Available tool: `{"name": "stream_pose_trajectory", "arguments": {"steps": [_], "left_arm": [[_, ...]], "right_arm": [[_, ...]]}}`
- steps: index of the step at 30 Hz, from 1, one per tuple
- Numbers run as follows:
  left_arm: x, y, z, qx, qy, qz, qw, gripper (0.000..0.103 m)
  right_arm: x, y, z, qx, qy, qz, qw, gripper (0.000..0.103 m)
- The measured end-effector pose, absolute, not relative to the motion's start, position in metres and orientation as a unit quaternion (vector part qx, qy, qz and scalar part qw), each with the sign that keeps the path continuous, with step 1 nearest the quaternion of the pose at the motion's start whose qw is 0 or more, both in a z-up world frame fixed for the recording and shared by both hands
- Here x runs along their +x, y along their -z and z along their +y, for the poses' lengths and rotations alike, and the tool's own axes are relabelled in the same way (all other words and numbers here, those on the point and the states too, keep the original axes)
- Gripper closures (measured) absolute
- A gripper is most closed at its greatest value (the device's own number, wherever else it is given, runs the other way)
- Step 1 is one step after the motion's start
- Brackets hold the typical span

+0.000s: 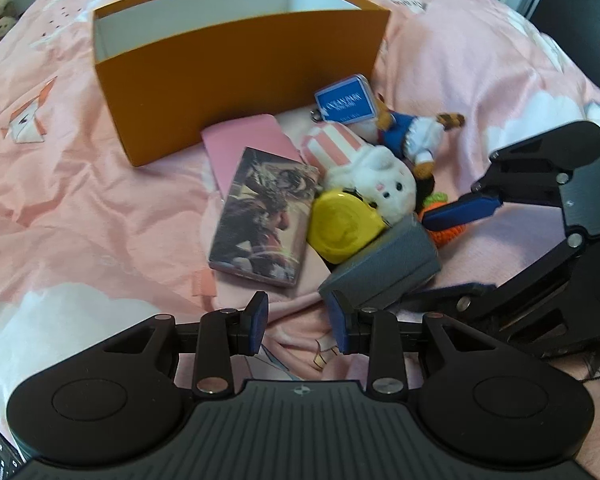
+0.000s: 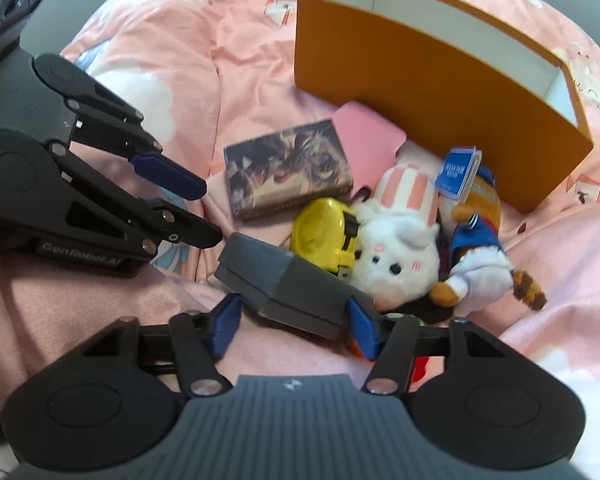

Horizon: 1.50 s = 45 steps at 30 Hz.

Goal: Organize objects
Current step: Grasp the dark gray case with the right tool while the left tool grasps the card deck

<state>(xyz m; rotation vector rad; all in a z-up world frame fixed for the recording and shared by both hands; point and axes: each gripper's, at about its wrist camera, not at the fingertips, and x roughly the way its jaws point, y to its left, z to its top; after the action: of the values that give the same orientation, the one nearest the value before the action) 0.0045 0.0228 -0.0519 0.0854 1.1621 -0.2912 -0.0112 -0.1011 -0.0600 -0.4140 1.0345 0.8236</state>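
Grey case [image 2: 288,280] between right gripper [image 2: 292,320] fingers, wide open, nothing clamped yet. Left gripper [image 1: 298,320] half open, empty, near case corner. Beyond fingertips: tape [image 2: 326,236], bunny [image 2: 396,256], card box [image 2: 286,168]. Orange box [image 2: 432,80] apparently empty; sorting hardly started.

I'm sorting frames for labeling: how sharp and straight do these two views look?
Left wrist view: orange box edges bow from fisheye; blue tag text blurry, no harsh glare. Right wrist view: same bowing on the box, dark vignette corners, white bunny plush soft.
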Motion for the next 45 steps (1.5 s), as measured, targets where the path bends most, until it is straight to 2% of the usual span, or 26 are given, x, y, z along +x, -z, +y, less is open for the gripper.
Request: {"name": "stream_pose_trajectory", "arguments": {"steps": [1, 3, 8, 13, 15, 21, 25, 28, 35, 45], "left_arm": [[0.006, 0.051, 0.025, 0.034, 0.135, 0.546, 0.826, 0.065], [0.007, 0.051, 0.027, 0.025, 0.134, 0.542, 0.829, 0.065], [0.009, 0.049, 0.032, 0.007, 0.135, 0.529, 0.838, 0.065], [0.012, 0.057, 0.031, 0.003, 0.134, 0.539, 0.831, 0.065], [0.011, 0.059, 0.031, 0.004, 0.127, 0.540, 0.832, 0.065], [0.006, 0.052, 0.033, 0.023, 0.119, 0.499, 0.858, 0.064], [0.008, 0.052, 0.036, 0.041, 0.107, 0.485, 0.867, 0.058], [0.011, 0.052, 0.034, 0.061, 0.115, 0.479, 0.868, 0.053], [0.024, 0.059, 0.025, 0.091, 0.132, 0.471, 0.867, 0.044], [0.025, 0.089, 0.003, 0.159, 0.128, 0.487, 0.849, 0.030]], "right_arm": [[-0.008, 0.059, -0.103, -0.185, -0.373, 0.476, 0.774, 0.061], [0.001, 0.059, -0.111, -0.165, -0.355, 0.482, 0.784, 0.070], [0.023, 0.059, -0.133, -0.051, -0.356, 0.504, 0.786, 0.069], [0.031, 0.068, -0.129, -0.027, -0.367, 0.505, 0.781, 0.041], [0.032, 0.072, -0.126, -0.028, -0.374, 0.503, 0.778, 0.040], [0.042, 0.084, -0.128, 0.012, -0.386, 0.514, 0.766, 0.043], [0.035, 0.072, -0.129, 0.007, -0.385, 0.500, 0.776, 0.059], [0.034, 0.055, -0.141, 0.029, -0.386, 0.485, 0.784, 0.067], [0.050, 0.031, -0.174, 0.076, -0.296, 0.443, 0.843, 0.068], [0.062, 0.046, -0.188, 0.116, -0.282, 0.461, 0.833, 0.067]]}}
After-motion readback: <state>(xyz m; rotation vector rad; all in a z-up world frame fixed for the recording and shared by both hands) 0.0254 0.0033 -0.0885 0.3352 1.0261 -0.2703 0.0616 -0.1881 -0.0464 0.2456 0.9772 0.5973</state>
